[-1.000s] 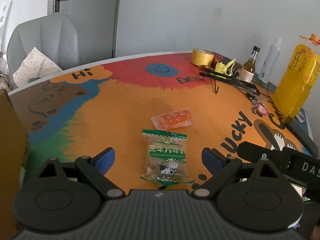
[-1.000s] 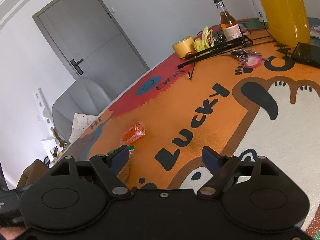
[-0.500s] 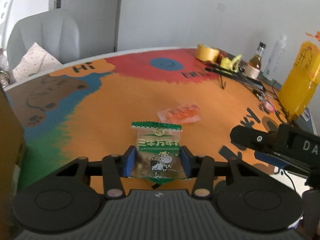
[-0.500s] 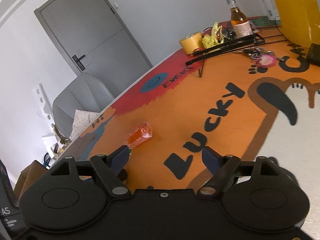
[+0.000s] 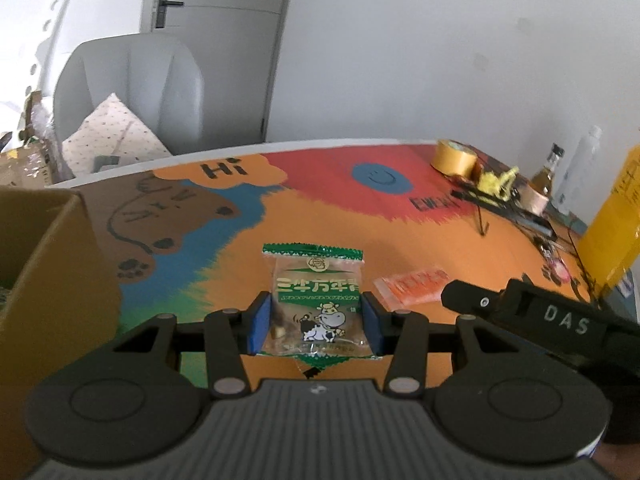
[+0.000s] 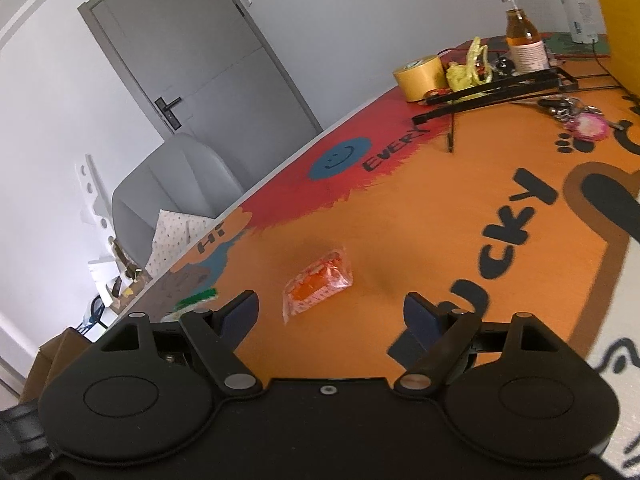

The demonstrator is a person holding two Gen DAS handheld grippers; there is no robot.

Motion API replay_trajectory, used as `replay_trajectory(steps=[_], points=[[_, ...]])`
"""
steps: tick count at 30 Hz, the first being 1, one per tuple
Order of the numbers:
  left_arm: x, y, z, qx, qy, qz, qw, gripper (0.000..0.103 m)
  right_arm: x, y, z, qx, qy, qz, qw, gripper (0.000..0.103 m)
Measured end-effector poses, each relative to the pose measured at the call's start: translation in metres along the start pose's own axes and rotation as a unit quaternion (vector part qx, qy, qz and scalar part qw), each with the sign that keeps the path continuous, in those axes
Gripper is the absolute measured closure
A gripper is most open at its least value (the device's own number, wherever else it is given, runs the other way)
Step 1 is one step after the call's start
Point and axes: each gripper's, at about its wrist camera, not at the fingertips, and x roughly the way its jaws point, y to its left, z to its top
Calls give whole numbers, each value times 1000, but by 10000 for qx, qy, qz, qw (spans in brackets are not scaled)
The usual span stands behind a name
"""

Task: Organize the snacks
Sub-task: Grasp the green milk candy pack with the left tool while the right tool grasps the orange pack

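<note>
My left gripper (image 5: 316, 326) is shut on a clear snack packet with green print and a cartoon cow (image 5: 318, 300); both blue pads press its lower sides and it stands up off the table. An orange snack packet (image 5: 412, 285) lies flat just to its right. In the right wrist view that orange packet (image 6: 318, 282) sits ahead of my right gripper (image 6: 332, 312), whose fingers are open and apart from it, nothing between them. The green packet's edge (image 6: 198, 298) shows at the left. The right gripper's black body (image 5: 540, 320) reaches in at the right of the left wrist view.
An open cardboard box (image 5: 48, 264) stands at the left of the colourful table (image 5: 320, 208). Tape roll (image 5: 456, 156), a small bottle (image 5: 548, 176), a black stand (image 5: 500, 208), keys (image 6: 572, 114) and a yellow bag (image 5: 616, 224) crowd the far right. A grey chair (image 5: 132, 92) stands behind.
The left gripper went from open around the green packet to shut on it, then lifted it and swung left toward the box. The right gripper moved closer to the orange packet.
</note>
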Motion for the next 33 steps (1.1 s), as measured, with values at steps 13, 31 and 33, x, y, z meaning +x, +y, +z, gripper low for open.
replay_trajectory(steps=[13, 31, 33], points=[[5, 22, 9, -290, -100, 85, 9995, 57, 44, 31, 15, -457, 45, -312, 9985, 23], [-8, 26, 4, -399, -84, 97, 9991, 57, 29, 35, -4, -811, 193, -471, 9954, 76], [-16, 23, 2, -363, -96, 50, 9993, 57, 22, 35, -7, -756, 168, -424, 9961, 82]])
